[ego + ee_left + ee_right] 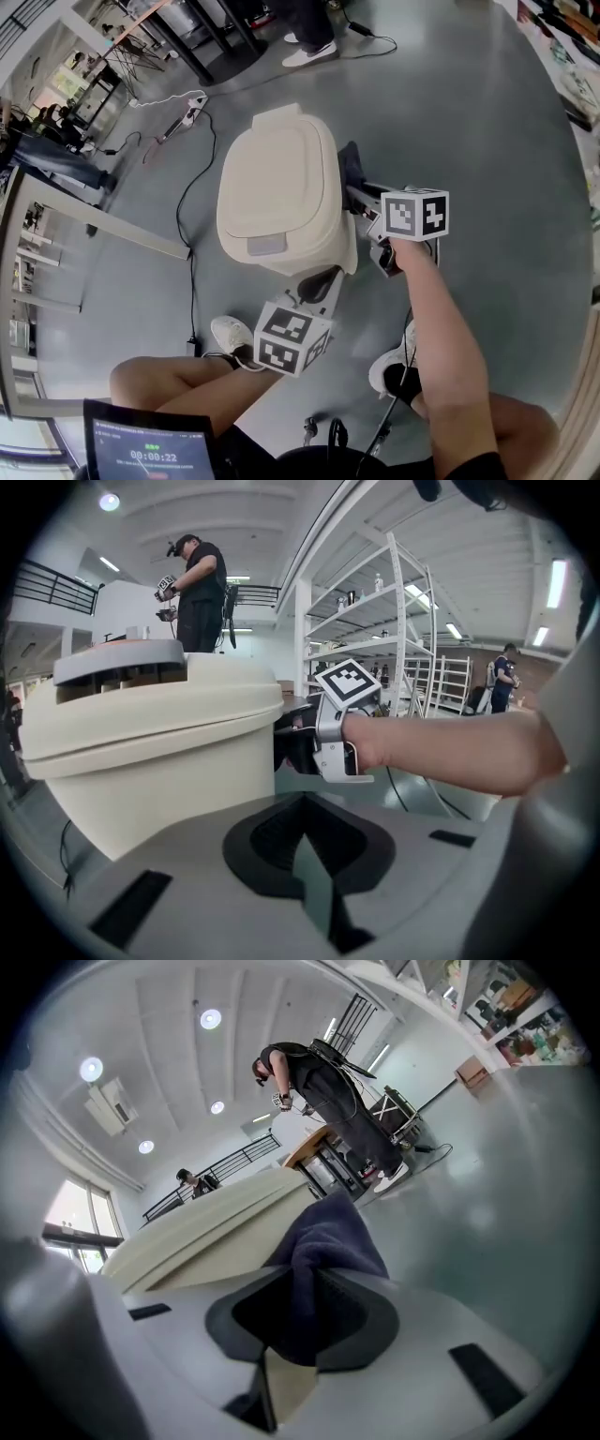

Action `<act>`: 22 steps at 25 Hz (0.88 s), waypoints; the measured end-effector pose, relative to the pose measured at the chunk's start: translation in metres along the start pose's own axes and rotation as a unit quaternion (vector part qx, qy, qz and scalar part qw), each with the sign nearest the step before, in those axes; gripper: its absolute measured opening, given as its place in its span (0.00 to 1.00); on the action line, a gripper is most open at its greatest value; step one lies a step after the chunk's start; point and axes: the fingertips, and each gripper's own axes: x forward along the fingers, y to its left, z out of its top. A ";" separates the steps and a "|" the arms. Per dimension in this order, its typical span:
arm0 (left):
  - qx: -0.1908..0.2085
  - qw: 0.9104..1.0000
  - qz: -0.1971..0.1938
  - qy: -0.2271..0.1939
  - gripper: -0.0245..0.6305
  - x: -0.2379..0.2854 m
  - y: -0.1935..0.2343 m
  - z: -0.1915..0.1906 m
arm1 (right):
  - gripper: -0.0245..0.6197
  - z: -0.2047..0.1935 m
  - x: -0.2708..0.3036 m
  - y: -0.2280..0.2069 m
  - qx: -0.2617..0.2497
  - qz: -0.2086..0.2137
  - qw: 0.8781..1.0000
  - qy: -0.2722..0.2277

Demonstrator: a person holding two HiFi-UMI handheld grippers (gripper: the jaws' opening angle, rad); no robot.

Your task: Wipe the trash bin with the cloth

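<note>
While my right gripper (367, 208) pinches the dark blue cloth (326, 1241) at the right side of the cream lidded trash bin (277, 183), my left gripper (305, 846) hangs pressed together, empty, near the bin's near side.

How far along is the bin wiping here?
Done: the dark blue cloth is clamped in the right claw. In hand: cloth against the side of the cream plastic trash bin. Remaining: unclear how much is wiped; left claw shut, empty, by the front.
</note>
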 end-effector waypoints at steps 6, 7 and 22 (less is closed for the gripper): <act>-0.001 1.000 -0.002 0.008 0.04 0.008 0.007 -0.007 | 0.15 -0.023 0.016 -0.028 0.022 -0.020 0.999 0.011; -0.004 1.000 -0.003 0.010 0.04 0.007 0.006 -0.009 | 0.15 -0.028 0.017 -0.032 0.026 -0.022 0.999 0.014; -0.015 0.999 -0.020 0.038 0.04 0.003 0.003 -0.032 | 0.15 -0.112 0.037 -0.092 0.103 -0.053 0.991 0.063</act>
